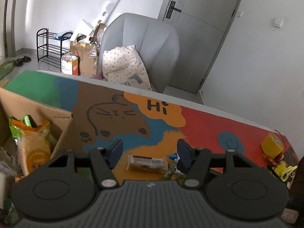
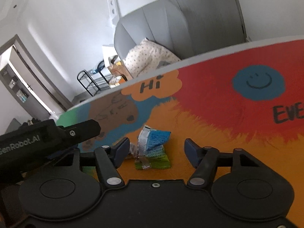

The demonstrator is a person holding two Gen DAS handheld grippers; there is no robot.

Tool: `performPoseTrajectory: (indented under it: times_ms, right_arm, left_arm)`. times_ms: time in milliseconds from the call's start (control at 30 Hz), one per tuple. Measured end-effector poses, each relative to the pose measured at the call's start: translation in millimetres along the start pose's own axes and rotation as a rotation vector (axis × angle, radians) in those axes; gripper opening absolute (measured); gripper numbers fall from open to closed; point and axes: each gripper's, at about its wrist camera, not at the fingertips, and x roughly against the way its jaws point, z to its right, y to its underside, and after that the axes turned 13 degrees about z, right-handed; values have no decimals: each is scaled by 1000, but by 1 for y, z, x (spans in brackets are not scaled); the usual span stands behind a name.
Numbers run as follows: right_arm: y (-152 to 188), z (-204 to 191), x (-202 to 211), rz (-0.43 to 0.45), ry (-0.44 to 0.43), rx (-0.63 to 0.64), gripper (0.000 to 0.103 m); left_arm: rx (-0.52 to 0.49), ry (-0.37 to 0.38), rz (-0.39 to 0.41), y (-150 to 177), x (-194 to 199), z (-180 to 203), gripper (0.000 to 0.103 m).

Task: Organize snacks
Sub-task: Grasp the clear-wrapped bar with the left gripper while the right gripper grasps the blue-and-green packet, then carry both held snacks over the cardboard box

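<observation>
Clear-wrapped snack bar point(image 1: 147, 165) flat on counter point(image 1: 205, 125) between half-open left hand-held gripper point(image 1: 150, 153) pads; blue-green packets point(image 2: 153, 148) between half-open right hand-held gripper point(image 2: 156, 150) pads, untouched.

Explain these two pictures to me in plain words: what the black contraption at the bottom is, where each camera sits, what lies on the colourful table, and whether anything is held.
No robot here: a person carries a two-finger gripper in each hand, and each has a fisheye camera looking forward along its fingers. The black body filling the bottom of each picture is that gripper itself.

In the left view, the left gripper has a clear-wrapped snack bar between its open fingers, not yet pinched. A cardboard box with snack bags stands to the left and a yellow tape roll lies far right.

In the right view, the right gripper frames a small heap of blue and green snack packets, also untouched. The black shape at left is the other gripper.

Everything lies on the painted table. Nothing is held.
</observation>
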Motion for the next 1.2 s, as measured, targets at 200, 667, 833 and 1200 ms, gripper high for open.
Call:
performPoseTrajectory:
  times_ms: [200, 667, 833, 1200]
  right_arm:
    - [1, 4, 3, 10, 17, 27, 32]
    - [2, 28, 32, 48, 107, 18, 32]
    - [4, 32, 39, 55, 130, 13, 32]
    - [6, 29, 50, 67, 124, 17, 32]
  left_arm:
    - [9, -9, -13, 6, -12, -3, 62]
    - [-47, -9, -49, 28, -38, 7, 66]
    - [-87, -9, -62, 37, -45, 13, 66]
    - [-152, -6, -49, 47, -47, 18, 58]
